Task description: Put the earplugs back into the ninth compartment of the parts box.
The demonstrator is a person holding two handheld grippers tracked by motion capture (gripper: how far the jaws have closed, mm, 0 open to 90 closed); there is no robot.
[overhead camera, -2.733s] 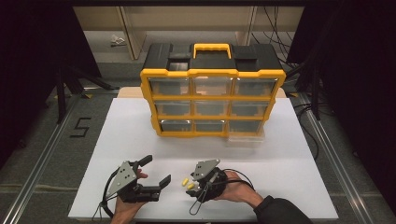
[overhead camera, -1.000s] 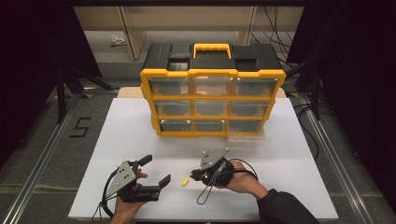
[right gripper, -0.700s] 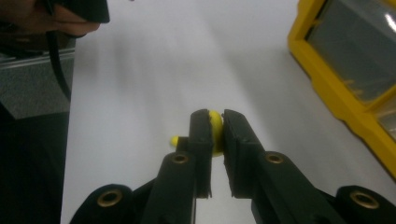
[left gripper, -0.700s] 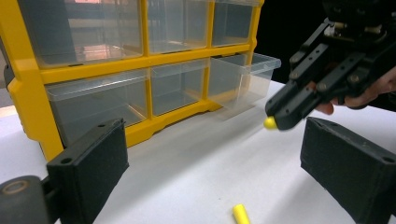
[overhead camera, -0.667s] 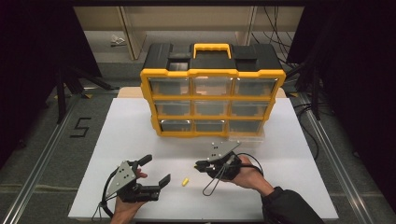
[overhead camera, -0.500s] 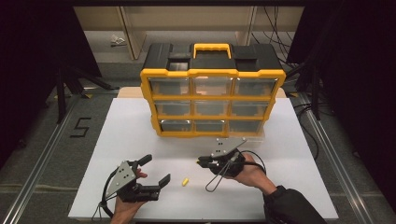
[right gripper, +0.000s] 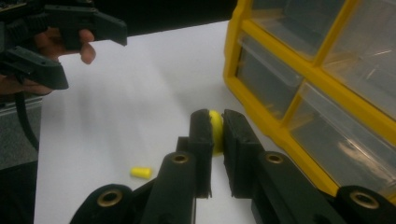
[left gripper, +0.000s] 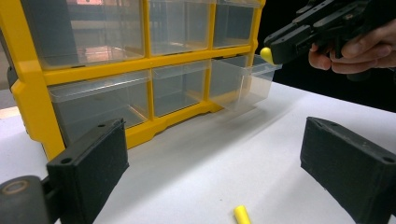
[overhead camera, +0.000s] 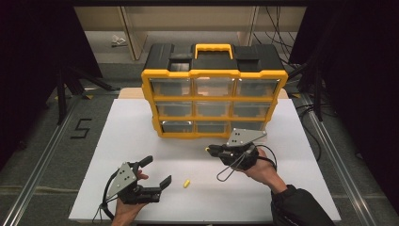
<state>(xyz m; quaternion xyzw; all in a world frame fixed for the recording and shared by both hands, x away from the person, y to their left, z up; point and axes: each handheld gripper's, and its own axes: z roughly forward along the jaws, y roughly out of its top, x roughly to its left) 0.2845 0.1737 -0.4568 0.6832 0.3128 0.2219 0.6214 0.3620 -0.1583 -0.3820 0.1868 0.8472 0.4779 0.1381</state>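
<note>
Right hand-held gripper (right gripper: 214, 122) pinching yellow earplug (right gripper: 215, 128): carry level over open drawer (left gripper: 243, 79) of organizer (overhead camera: 214, 96) before releasing.

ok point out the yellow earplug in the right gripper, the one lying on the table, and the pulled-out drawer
held earplug (right gripper: 215, 129), right gripper view, yellow edge showing between the jaws
loose earplug (overhead camera: 186, 182), high view, middle of its body
pulled-out drawer (left gripper: 250, 80), left gripper view, clear side wall near the front

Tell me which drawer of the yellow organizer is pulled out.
The bottom-right drawer as the high view shows the organizer: it juts forward from the frame, while the others sit flush.
</note>
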